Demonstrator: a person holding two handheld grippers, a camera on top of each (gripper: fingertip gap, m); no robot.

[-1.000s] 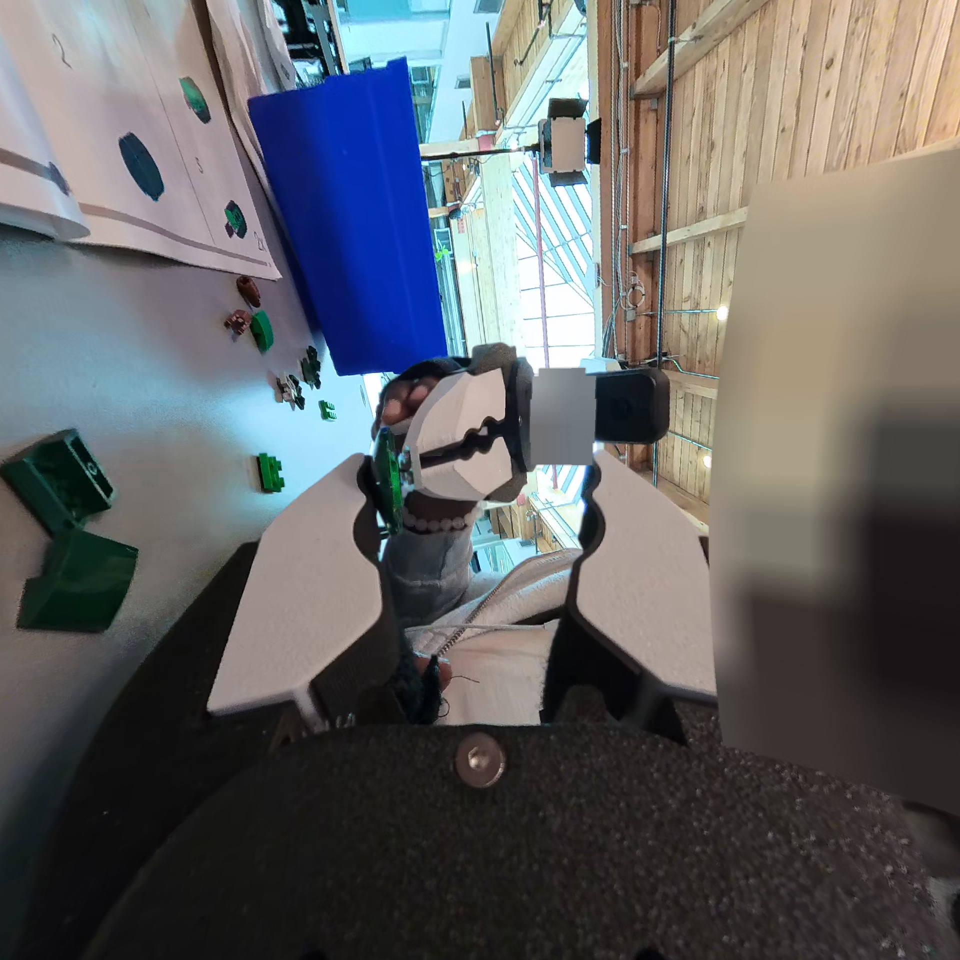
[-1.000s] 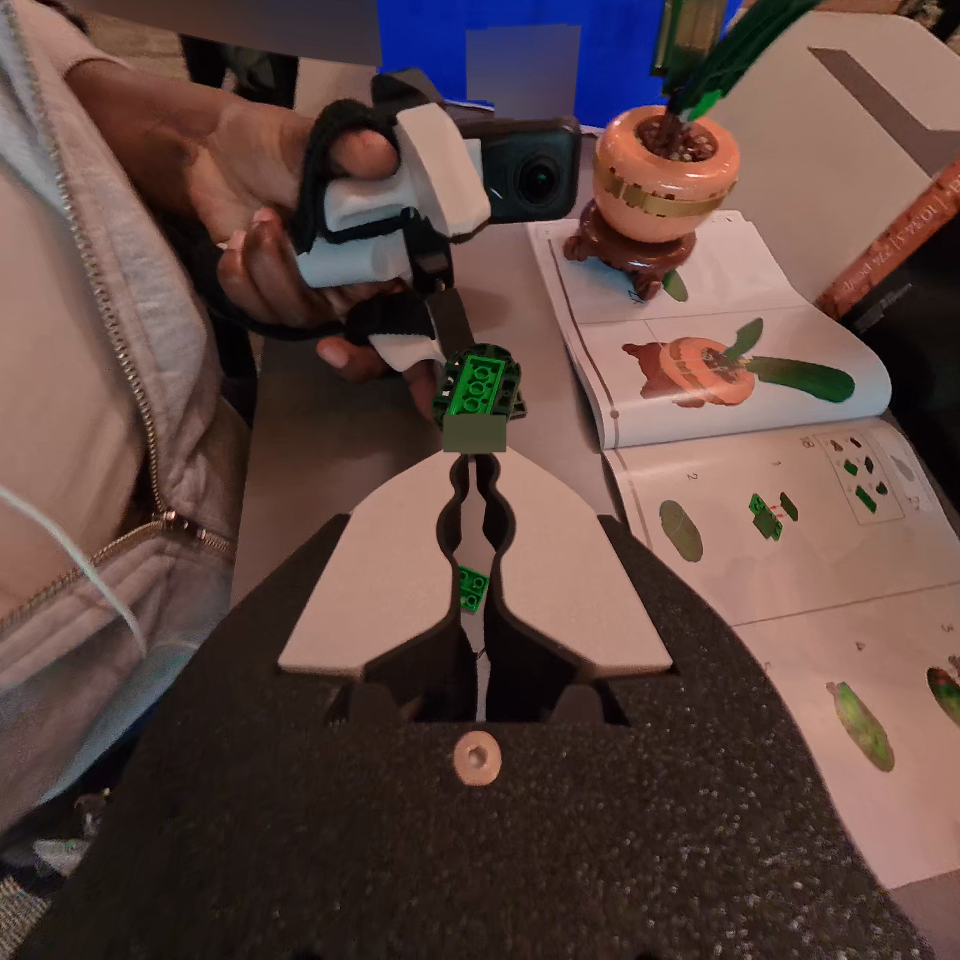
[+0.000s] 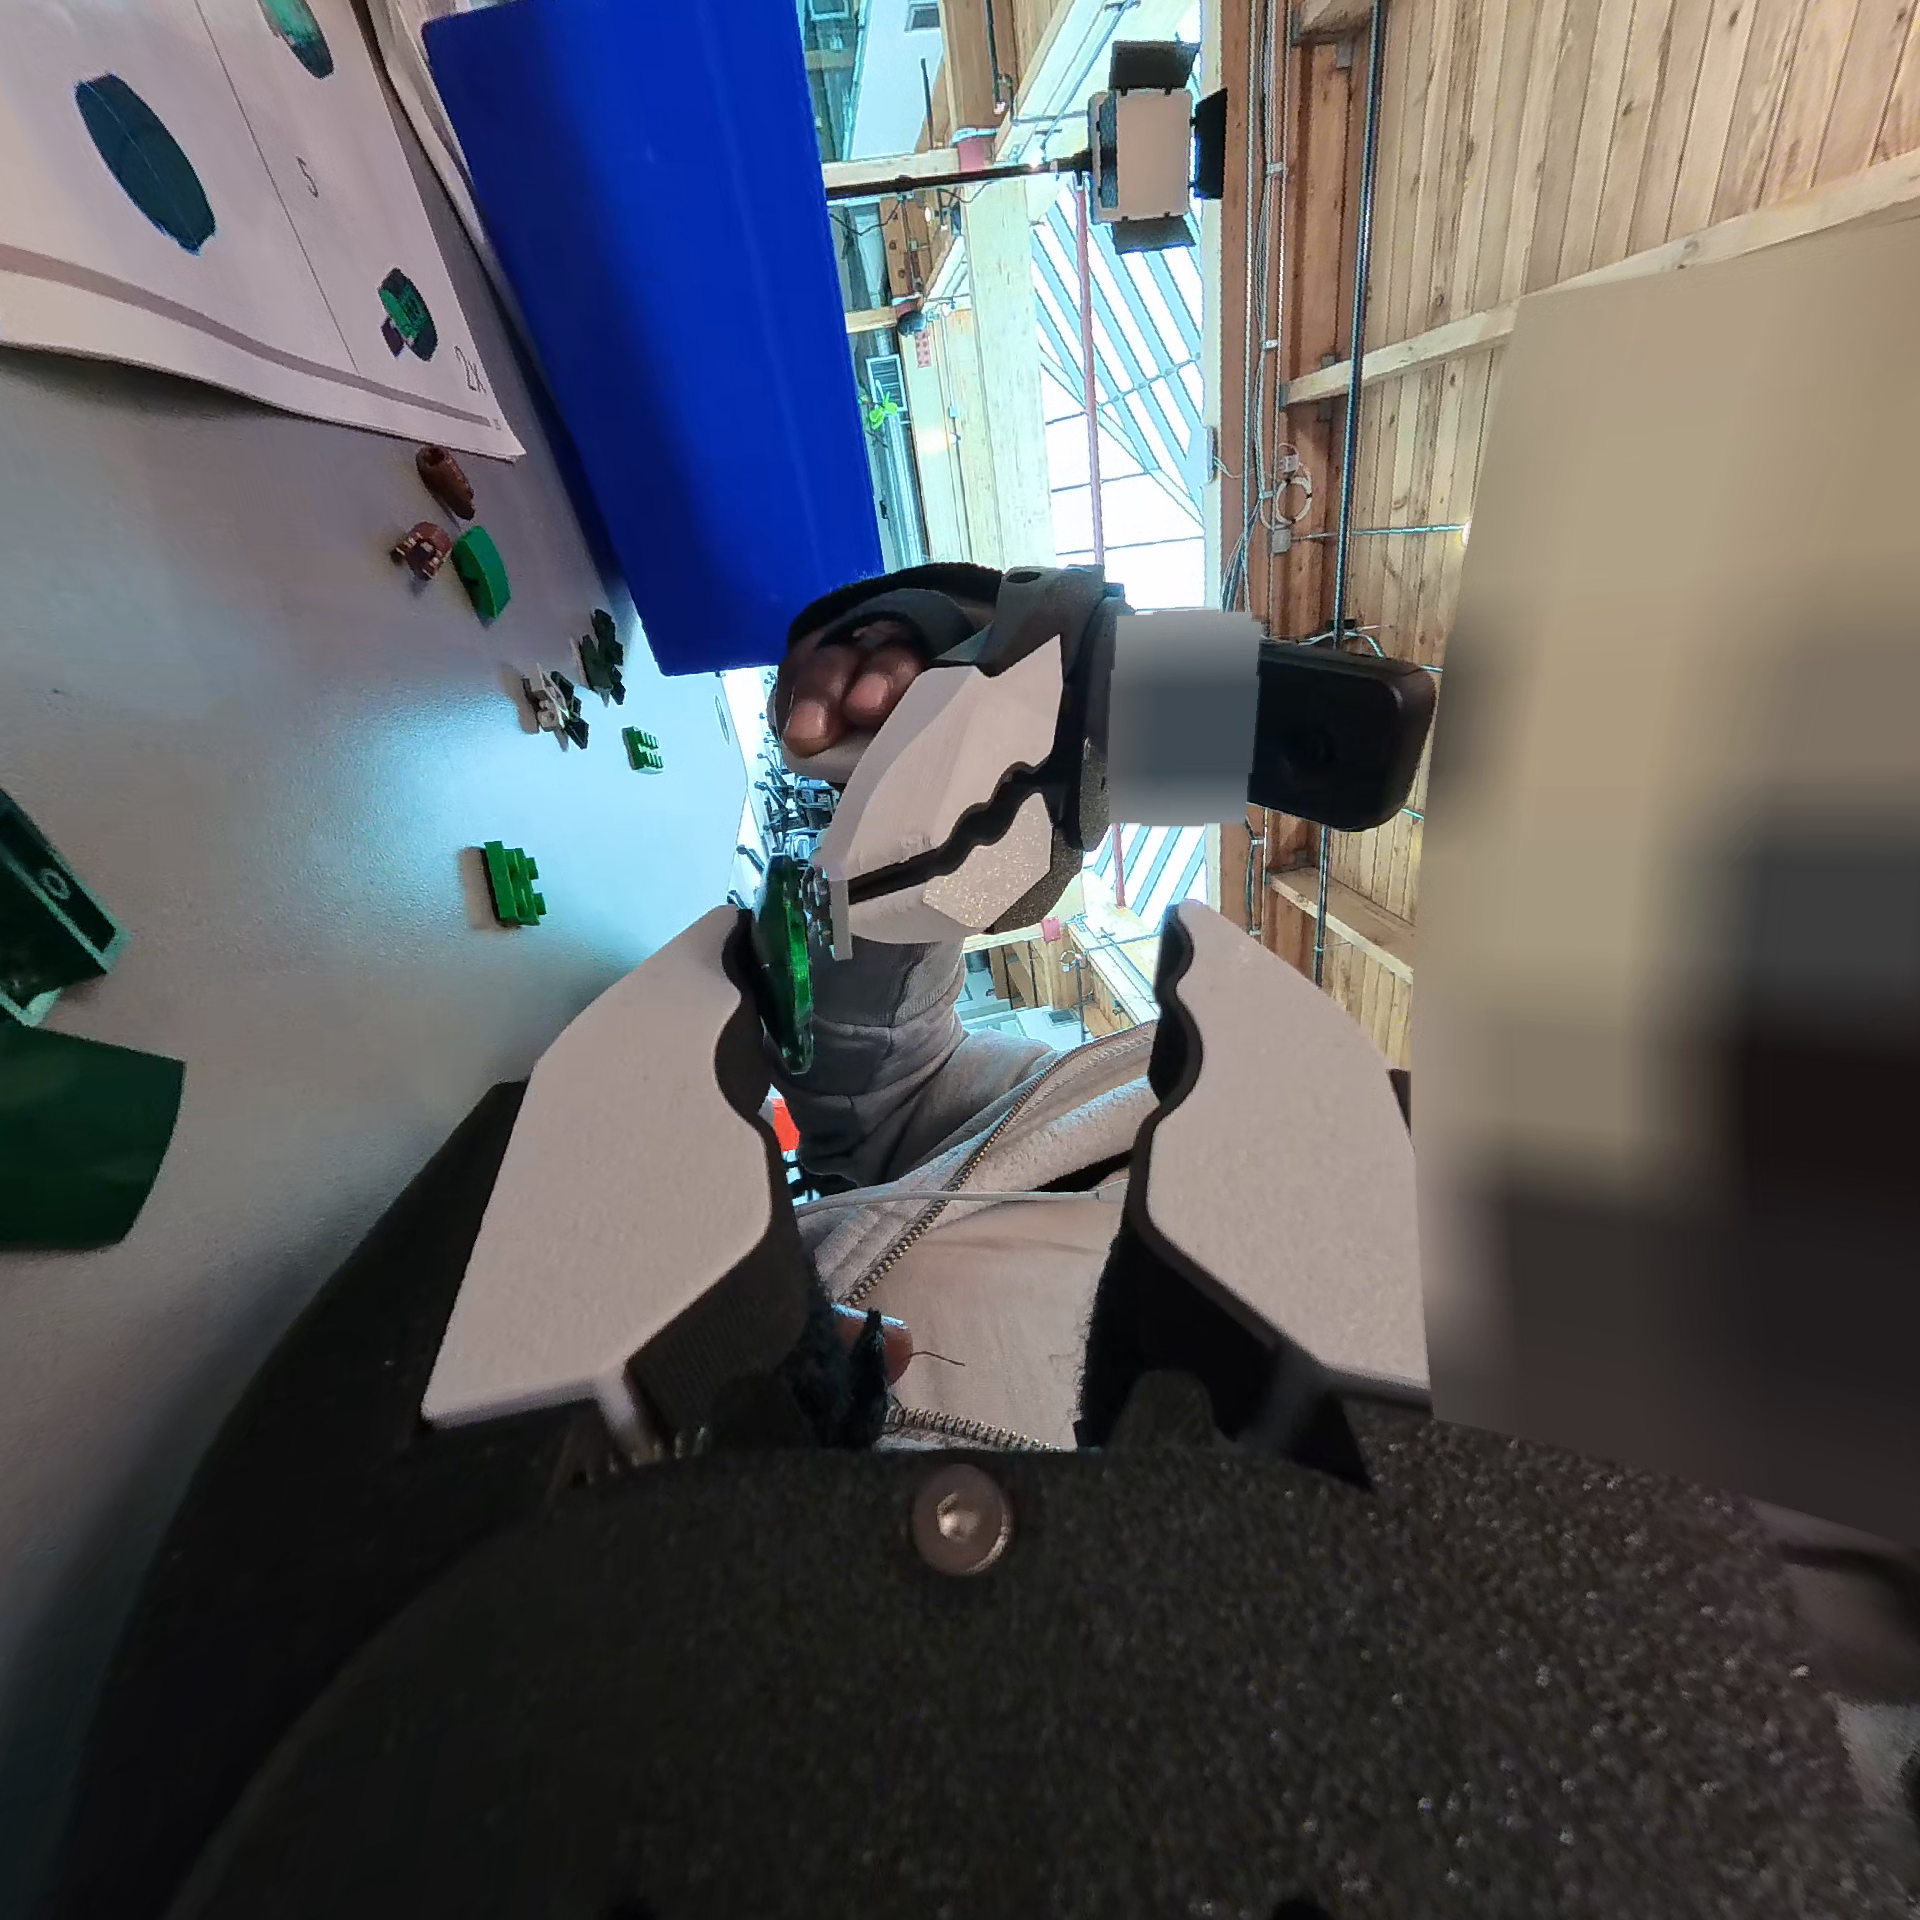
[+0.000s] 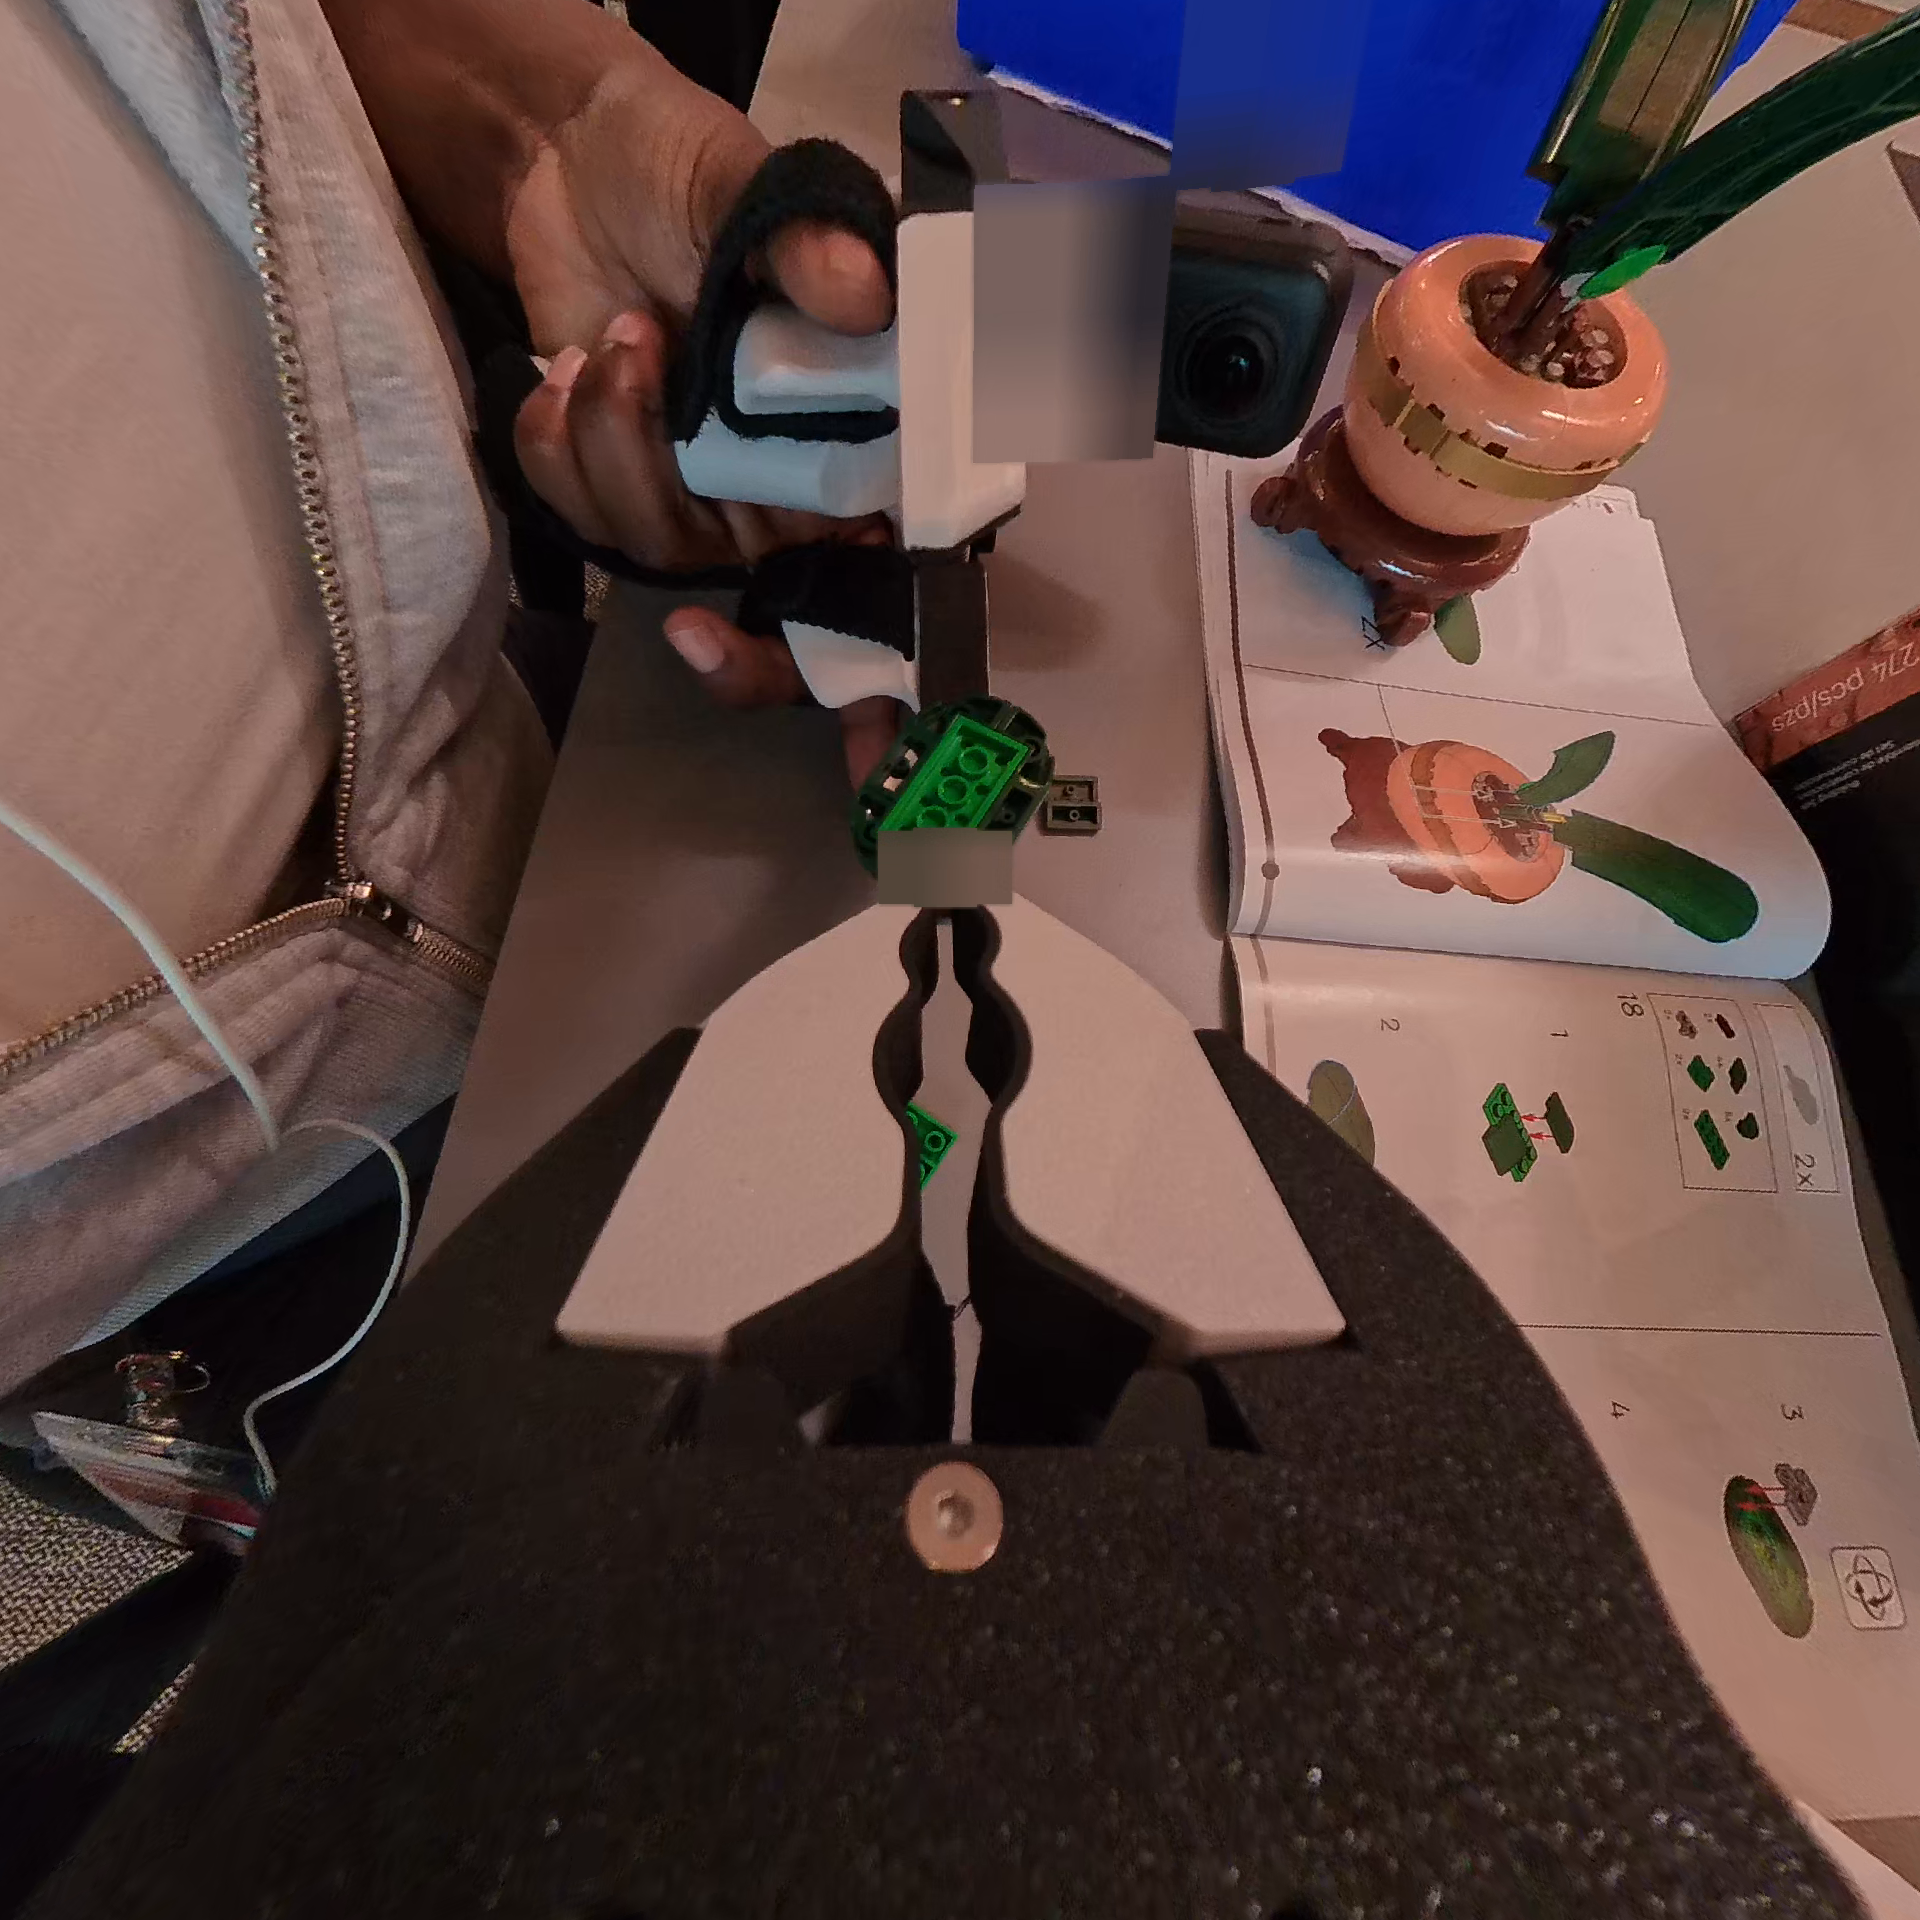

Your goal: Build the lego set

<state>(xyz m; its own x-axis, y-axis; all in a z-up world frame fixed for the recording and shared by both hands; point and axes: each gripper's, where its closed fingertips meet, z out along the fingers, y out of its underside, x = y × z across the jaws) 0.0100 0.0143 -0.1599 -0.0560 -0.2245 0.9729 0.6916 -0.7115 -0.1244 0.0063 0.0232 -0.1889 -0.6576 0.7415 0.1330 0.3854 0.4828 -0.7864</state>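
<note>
Right wrist view: right gripper (image 4: 948, 914) nearly closed, its tips pinching a small grey piece (image 3: 837, 916) against the green leaf assembly (image 4: 951, 790).

Left gripper (image 3: 956, 935) stands wide open; the leaf only touches its left finger (image 3: 634, 1122), so whether it bears the leaf I cannot tell. Likely step: pressing the grey piece on, as the instruction booklet (image 4: 1538, 1122) at right pictures. Next: a square, firm push. Loose green bricks (image 3: 514, 883) lie on the table (image 3: 260, 748).

Print you can see sits in three spots. Your open instruction booklet (image 4: 1558, 1195) has small marks beside its diagrams, also visible in the left wrist view (image 3: 260, 260). The brown box edge (image 4: 1839, 696) at far right carries white lettering. The badge (image 4: 145, 1475) by your jacket is too blurred to read.
</note>
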